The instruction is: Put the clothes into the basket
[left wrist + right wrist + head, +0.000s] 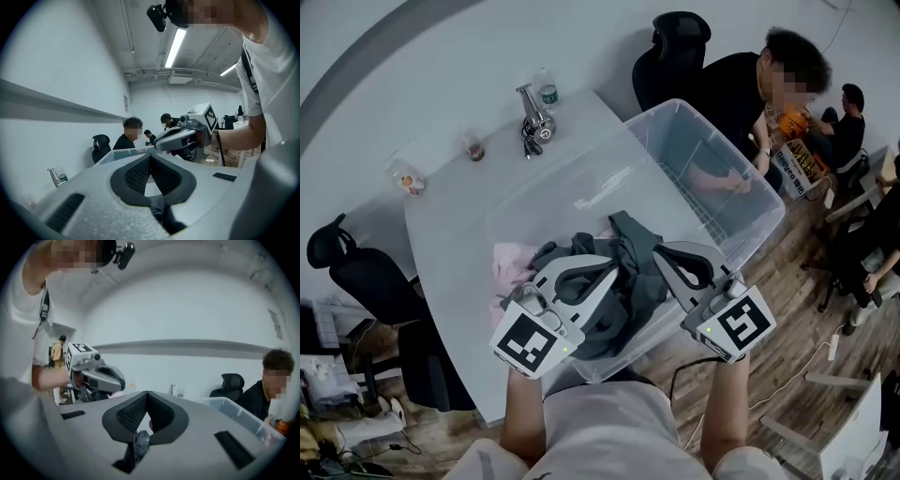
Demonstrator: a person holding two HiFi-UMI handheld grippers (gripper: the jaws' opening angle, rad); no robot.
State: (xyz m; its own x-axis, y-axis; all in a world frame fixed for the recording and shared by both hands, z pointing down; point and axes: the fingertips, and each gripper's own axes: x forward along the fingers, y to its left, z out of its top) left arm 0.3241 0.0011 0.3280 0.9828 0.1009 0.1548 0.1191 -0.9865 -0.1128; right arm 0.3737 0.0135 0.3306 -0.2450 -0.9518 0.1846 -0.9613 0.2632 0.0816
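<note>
As the left gripper (612,268) and right gripper (662,253) each clamp shut on a grey garment (630,246), it hangs over the clear basket (748,199) at its six o'clock end.

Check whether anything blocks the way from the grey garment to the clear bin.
Nothing visible does. The left gripper and right gripper hold the grey garment up at the clear bin, which has no lid; nothing lies between them in the head view.
</note>
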